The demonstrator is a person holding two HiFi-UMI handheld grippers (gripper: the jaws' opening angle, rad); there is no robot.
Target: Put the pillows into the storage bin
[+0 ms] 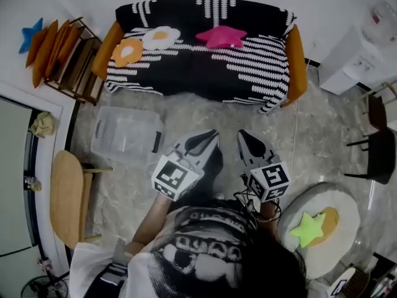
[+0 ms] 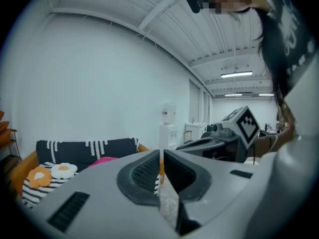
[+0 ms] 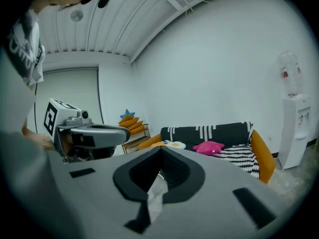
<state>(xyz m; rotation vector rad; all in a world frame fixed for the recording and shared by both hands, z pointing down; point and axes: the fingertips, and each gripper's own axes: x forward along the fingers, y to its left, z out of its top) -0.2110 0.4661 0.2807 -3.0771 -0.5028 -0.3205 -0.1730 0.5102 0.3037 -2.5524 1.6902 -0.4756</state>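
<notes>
**Both grippers empty, pillows not yet picked up**

You hold the two grippers side by side in front of you, both pointed at the sofa [image 1: 198,73]. The left gripper [image 1: 209,136] has its jaws drawn together, with only a hairline slit between the pads and nothing in it. The right gripper [image 1: 244,136] is fully closed and also empty. That suits a bare approach, but you will likely need to spread the jaws before either can take a soft pillow.

On the sofa seat, the orange egg pillow [image 1: 128,51] and the white egg pillow [image 1: 160,37] lie touching near the left end. The pink star pillow [image 1: 221,36] sits at the middle, against the backrest. A green star pillow [image 1: 308,227] rests on a round white pad [image 1: 338,203] on the floor at your right.

The clear storage bin [image 1: 127,134] stands on the floor just before the sofa's left front corner, with nothing showing inside. Placed there, it probably keeps the carry from the egg pillows short.
</notes>
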